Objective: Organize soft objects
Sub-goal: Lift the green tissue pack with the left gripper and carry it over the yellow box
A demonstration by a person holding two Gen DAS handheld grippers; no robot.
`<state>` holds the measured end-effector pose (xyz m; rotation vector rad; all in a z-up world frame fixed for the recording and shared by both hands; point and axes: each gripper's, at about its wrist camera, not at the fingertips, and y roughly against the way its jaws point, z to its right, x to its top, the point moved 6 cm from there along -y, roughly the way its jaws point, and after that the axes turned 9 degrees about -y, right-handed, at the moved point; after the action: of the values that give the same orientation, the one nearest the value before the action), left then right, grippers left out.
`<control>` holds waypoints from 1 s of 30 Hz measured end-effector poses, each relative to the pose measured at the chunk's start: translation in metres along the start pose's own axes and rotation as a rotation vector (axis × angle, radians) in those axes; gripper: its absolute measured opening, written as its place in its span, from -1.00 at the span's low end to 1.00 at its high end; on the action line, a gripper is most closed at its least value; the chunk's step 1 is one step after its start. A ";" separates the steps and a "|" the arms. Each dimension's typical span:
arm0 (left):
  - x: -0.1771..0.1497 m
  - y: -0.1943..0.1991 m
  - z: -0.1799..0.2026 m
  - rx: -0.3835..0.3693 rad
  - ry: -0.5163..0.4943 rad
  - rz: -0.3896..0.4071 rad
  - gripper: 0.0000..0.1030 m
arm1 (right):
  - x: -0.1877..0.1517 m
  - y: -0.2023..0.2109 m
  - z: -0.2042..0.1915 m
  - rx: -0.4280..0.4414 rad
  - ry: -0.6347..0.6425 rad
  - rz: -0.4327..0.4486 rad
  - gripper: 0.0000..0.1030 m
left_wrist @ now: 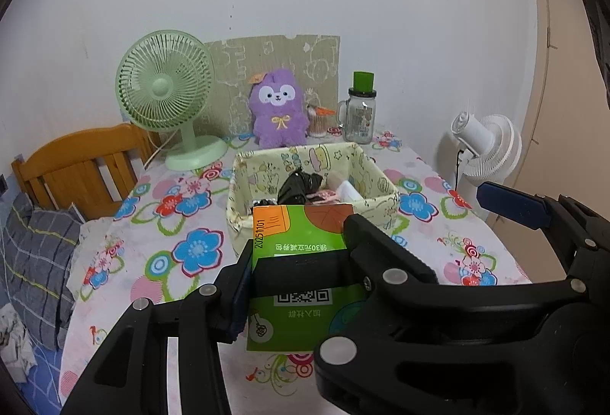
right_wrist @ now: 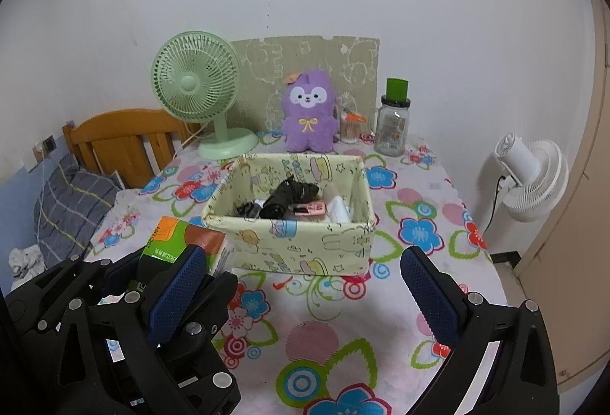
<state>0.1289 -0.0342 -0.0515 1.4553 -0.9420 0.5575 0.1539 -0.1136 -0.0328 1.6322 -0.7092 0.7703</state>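
My left gripper (left_wrist: 301, 262) is shut on a green and orange tissue pack (left_wrist: 301, 232) and holds it above the table, just in front of the yellow fabric storage box (left_wrist: 244, 182). The pack (right_wrist: 183, 239) also shows in the right wrist view, held left of the box (right_wrist: 289, 243). The box holds a black bundle (right_wrist: 286, 199), a pink item and a white roll. My right gripper (right_wrist: 305, 293) is open and empty, in front of the box. A purple plush toy (right_wrist: 310, 113) sits upright at the back of the table.
A green desk fan (right_wrist: 198, 87) stands back left, and a glass jar with a green lid (right_wrist: 392, 121) and a cotton swab holder (right_wrist: 350, 127) back right. A white fan (right_wrist: 530, 178) stands off the table's right edge. A wooden bed headboard (right_wrist: 122, 136) and pillow lie left.
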 end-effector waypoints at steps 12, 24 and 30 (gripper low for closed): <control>0.018 0.002 -0.006 0.009 -0.002 0.029 0.01 | 0.019 0.001 -0.004 0.003 -0.004 0.024 1.00; 0.038 -0.015 -0.010 0.015 0.002 0.031 0.01 | 0.041 -0.017 0.000 0.005 -0.008 0.026 1.00; 0.045 -0.023 -0.011 0.014 0.002 0.029 0.01 | 0.047 -0.023 0.002 0.004 -0.009 0.024 1.00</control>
<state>0.1747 -0.0351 -0.0269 1.4553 -0.9609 0.5880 0.2010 -0.1140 -0.0093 1.6341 -0.7357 0.7821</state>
